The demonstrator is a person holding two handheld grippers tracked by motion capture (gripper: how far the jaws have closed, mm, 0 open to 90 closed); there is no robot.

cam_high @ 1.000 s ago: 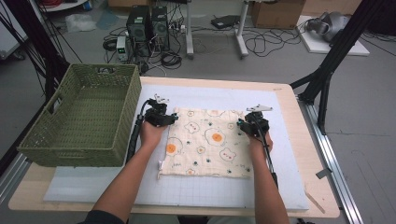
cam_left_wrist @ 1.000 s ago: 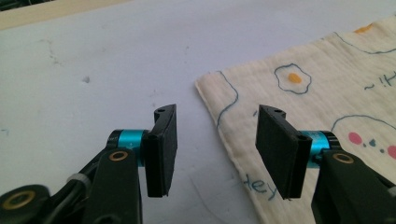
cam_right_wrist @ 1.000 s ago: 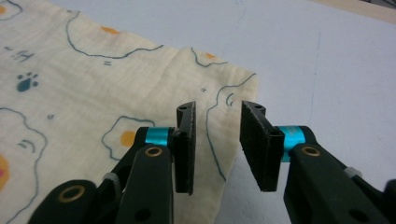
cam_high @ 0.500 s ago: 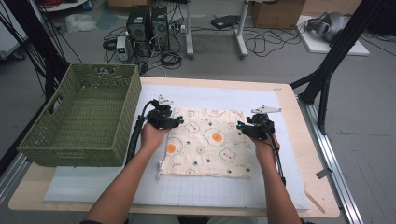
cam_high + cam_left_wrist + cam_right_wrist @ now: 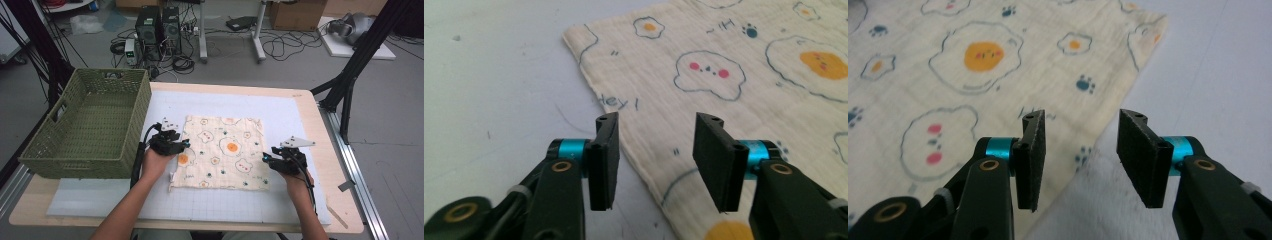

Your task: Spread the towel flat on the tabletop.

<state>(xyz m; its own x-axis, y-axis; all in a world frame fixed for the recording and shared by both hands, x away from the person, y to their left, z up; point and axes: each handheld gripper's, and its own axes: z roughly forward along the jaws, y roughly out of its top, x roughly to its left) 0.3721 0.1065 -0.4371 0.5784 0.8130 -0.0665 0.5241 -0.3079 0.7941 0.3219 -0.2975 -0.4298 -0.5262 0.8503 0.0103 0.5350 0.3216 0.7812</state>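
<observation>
A cream cloth [image 5: 222, 152] printed with fried eggs and paw marks lies flat on the white mat. My left gripper [image 5: 183, 145] is at its left edge and my right gripper [image 5: 266, 159] at its right edge. In the left gripper view the left gripper [image 5: 656, 125] is open, its jaws low over the cloth [image 5: 724, 65] edge with nothing between them. In the right gripper view the right gripper [image 5: 1080, 120] is also open, straddling the border of the cloth [image 5: 973, 55] without holding it.
A green woven basket [image 5: 85, 125] stands on the left of the table, close to my left hand. The white mat [image 5: 300, 125] covers most of the wooden tabletop. Computers, cables and black frame legs are on the floor beyond the far edge.
Both grippers have moved back toward the person along the cloth's side edges, the right one farther. The cloth has not shifted.
</observation>
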